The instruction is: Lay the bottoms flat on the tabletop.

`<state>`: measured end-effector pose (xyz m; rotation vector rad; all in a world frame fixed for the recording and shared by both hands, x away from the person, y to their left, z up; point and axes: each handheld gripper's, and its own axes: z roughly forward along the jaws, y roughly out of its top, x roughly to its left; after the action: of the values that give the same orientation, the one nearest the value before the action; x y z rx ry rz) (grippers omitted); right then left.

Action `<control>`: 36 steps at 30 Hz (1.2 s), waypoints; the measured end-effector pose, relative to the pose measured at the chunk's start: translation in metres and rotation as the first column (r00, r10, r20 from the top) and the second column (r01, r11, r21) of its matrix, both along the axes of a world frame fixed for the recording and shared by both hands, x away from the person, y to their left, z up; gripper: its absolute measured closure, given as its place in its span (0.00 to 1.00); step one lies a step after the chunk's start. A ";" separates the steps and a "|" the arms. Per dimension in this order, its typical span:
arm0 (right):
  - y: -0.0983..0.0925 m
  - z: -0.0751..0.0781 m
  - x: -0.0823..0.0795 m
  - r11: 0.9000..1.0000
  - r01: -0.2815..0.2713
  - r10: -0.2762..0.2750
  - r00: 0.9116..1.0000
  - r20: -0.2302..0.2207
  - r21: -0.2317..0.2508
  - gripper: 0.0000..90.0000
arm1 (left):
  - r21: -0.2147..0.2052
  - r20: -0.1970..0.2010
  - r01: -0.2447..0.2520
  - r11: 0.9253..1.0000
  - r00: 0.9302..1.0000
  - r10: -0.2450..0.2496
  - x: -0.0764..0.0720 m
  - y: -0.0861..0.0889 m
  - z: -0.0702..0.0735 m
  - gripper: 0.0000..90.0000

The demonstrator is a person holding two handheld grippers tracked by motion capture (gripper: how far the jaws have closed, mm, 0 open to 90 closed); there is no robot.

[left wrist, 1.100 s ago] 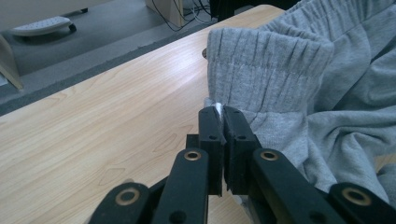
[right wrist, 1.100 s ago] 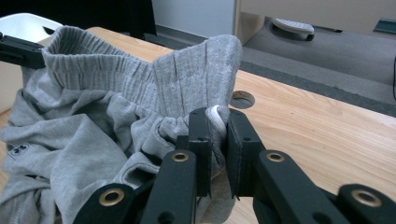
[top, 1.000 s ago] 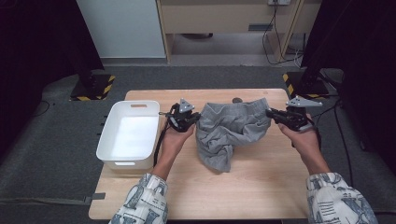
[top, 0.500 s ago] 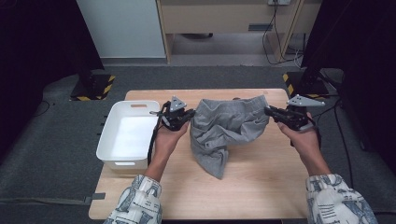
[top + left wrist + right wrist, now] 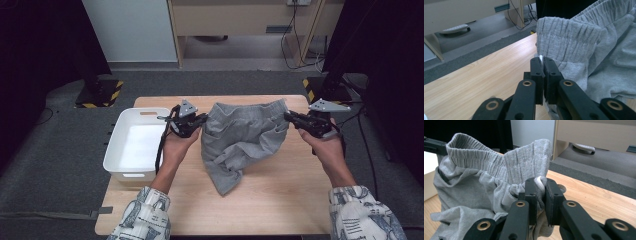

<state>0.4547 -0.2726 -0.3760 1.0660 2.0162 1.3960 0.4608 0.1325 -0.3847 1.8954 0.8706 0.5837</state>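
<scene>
Grey sweat shorts (image 5: 243, 136) hang stretched between my two grippers above the wooden table (image 5: 280, 200), elastic waistband up, with one leg drooping down to the tabletop. My left gripper (image 5: 202, 119) is shut on the waistband's left end; in the left gripper view the pads (image 5: 541, 62) pinch grey fabric (image 5: 571, 37) and a white cord. My right gripper (image 5: 287, 116) is shut on the right end of the waistband; in the right gripper view its jaws clamp the gathered cloth (image 5: 499, 170) with a white drawstring (image 5: 539, 180) between them.
An empty white plastic bin (image 5: 136, 145) sits on the table's left side beside my left hand. Behind the table are grey carpet, a wooden desk (image 5: 240, 20) and cables (image 5: 300, 35). A black stand with yellow-striped base (image 5: 100, 92) is at the far left.
My left gripper has risen and drawn left with the waistband, so the shorts are pulled wider and hang higher. The right gripper has stayed in place.
</scene>
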 end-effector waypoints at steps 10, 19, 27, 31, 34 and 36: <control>-0.001 0.019 -0.008 1.000 -0.013 0.013 0.999 0.031 0.007 0.91 | -0.010 0.036 0.006 1.000 0.999 -0.005 -0.007 0.005 0.020 0.97; 0.003 0.048 -0.019 1.000 -0.028 0.028 0.997 0.069 -0.009 0.91 | -0.028 0.074 0.014 1.000 0.997 -0.012 -0.015 0.010 0.042 0.97; 0.001 0.049 -0.017 0.999 -0.025 0.027 0.997 0.067 -0.028 0.91 | -0.026 0.064 0.002 1.000 0.998 0.000 -0.010 0.014 0.041 0.97; 0.000 0.036 -0.012 1.000 -0.018 0.019 0.998 0.053 -0.021 0.91 | -0.022 0.052 -0.005 1.000 0.999 0.006 -0.005 0.014 0.035 0.97; -0.001 0.028 -0.010 1.000 -0.018 0.019 0.999 0.047 -0.017 0.91 | -0.018 0.045 -0.009 1.000 0.999 0.010 -0.003 0.014 0.032 0.97; -0.002 0.024 -0.009 1.000 -0.016 0.016 0.999 0.042 -0.009 0.90 | -0.016 0.041 -0.012 1.000 0.999 0.012 -0.002 0.013 0.030 0.97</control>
<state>0.4458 -0.2745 -0.3522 1.0101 2.0031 1.4050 0.4591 0.1454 -0.3550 1.8591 0.8578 0.6197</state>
